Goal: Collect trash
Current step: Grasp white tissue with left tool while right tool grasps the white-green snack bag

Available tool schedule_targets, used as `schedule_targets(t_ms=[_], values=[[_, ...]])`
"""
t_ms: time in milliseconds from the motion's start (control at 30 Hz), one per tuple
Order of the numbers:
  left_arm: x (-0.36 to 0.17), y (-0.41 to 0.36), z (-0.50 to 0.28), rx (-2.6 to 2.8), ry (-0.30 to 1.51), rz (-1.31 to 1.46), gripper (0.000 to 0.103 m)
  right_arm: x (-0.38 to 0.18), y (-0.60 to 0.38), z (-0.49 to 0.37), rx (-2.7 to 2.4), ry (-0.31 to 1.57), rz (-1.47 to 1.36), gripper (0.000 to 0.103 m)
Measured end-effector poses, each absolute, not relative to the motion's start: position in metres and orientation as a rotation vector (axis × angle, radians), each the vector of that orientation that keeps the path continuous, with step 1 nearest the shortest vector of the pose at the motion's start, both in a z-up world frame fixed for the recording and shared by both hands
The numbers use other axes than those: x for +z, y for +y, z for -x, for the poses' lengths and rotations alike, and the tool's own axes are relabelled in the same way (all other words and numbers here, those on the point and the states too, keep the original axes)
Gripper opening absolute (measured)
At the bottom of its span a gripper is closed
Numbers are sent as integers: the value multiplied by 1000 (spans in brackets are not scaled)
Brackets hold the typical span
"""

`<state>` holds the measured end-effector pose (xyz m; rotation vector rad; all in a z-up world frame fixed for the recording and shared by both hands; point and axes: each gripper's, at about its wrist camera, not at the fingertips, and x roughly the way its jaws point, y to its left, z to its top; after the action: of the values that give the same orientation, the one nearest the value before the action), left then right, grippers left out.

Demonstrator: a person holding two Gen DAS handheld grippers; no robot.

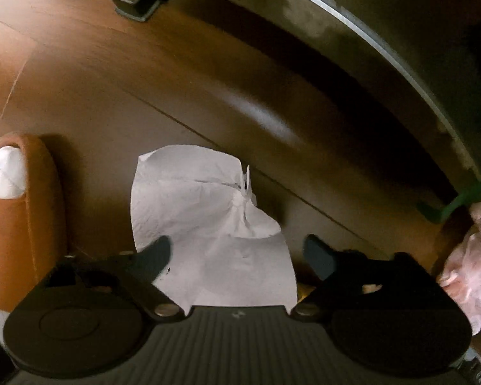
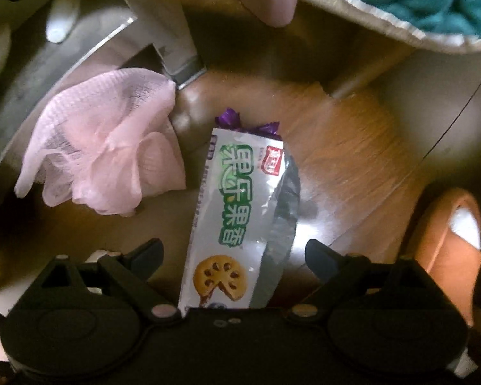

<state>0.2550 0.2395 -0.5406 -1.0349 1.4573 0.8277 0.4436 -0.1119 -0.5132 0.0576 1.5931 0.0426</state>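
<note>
1. While both tongs hang over the wood floor [image 1: 80, 89], nothing is gripped yet: task looks barely begun, judging by litter lying loose.
2. Left gripper [image 1: 237, 255]: jaws spread wide, empty; crumpled white paper [image 1: 208, 224] at centre-bottom of left view, between the fingers; left tip overlaps its edge, contact unclear.
3. Right gripper [image 2: 234, 256]: jaws apart, empty; biscuit wrapper [image 2: 237, 224] centre frame, lower end running between the fingers.
4. Purple foil scrap [image 2: 229, 118] pokes out at wrapper's top end; pink mesh bag [image 2: 102, 141] sits mid-left.
5. Left to do: pinch paper & wrapper, then mesh + foil. No bin in sight.
6. Orange slipper [image 2: 445, 250] lower right, not trash.
</note>
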Motion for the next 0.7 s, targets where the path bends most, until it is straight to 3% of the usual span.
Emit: schedule_targets(t_ms=[67, 100, 200, 333, 467, 700], values=[[-546, 236, -255, 826, 1482, 1019, 67, -518, -108, -445, 42, 1598, -46, 85], [-546, 234, -255, 821, 1482, 1017, 56, -521, -106, -446, 40, 1598, -34, 80], [-545, 230, -256, 825, 1470, 1010, 33, -526, -104, -447, 25, 1613, -34, 54], [-545, 223, -255, 827, 1438, 1000, 16, -523, -109, -447, 15, 1607, -64, 36], [-532, 217, -253, 824, 1436, 977, 11, -506, -113, -446, 28, 1570, -58, 30], [-481, 209, -248, 818, 1396, 921, 10, -437, -126, -434, 42, 1507, -126, 29]])
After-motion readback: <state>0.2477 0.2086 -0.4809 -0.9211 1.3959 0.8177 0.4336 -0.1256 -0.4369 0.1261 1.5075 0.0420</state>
